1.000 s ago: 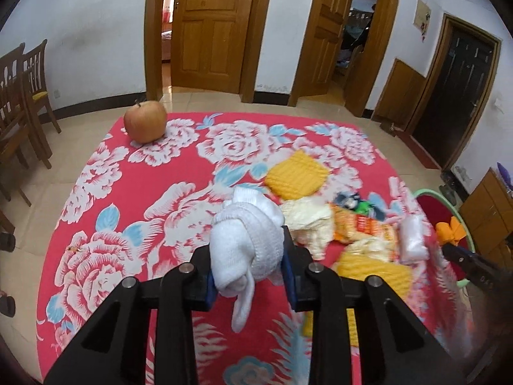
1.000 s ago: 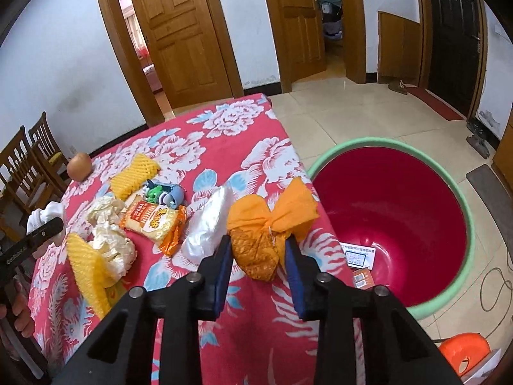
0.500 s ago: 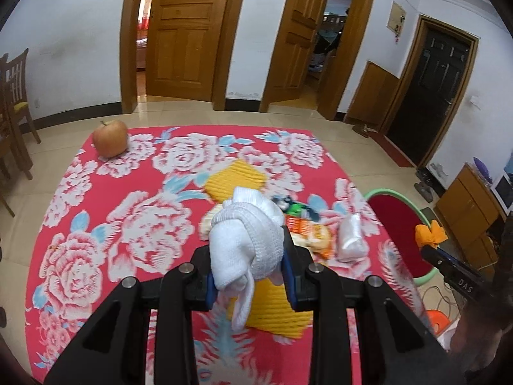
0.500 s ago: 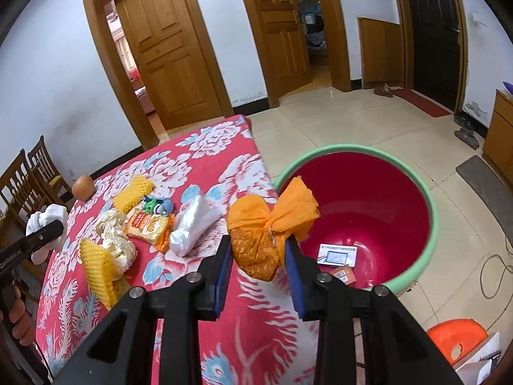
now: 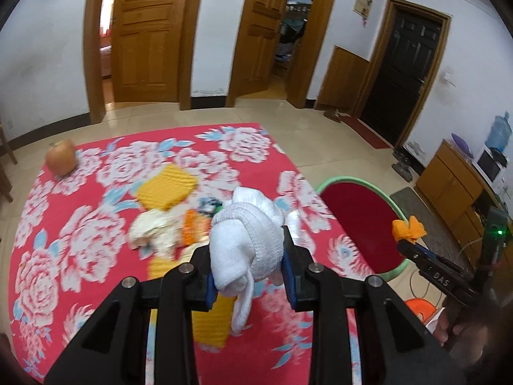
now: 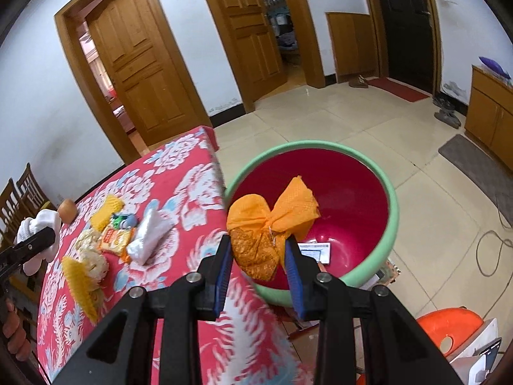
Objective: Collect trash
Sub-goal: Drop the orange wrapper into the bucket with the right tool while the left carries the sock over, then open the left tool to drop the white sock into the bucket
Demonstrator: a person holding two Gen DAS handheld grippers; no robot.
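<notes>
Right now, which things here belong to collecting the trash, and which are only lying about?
Belong to the job:
- white foam net in the left gripper
- orange mesh bundle in the right gripper
- red basin, with paper already inside
- yellow foam nets, snack wrapper, clear bag on the table

Just lying about:
- apple
- wooden chairs
- water bottle

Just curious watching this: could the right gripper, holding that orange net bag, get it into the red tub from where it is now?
Probably yes: the right gripper holds the orange net bag in front of the tub's open mouth, nothing between.

Orange bundle (image 6: 272, 224) now over bin (image 6: 389, 192)
</notes>
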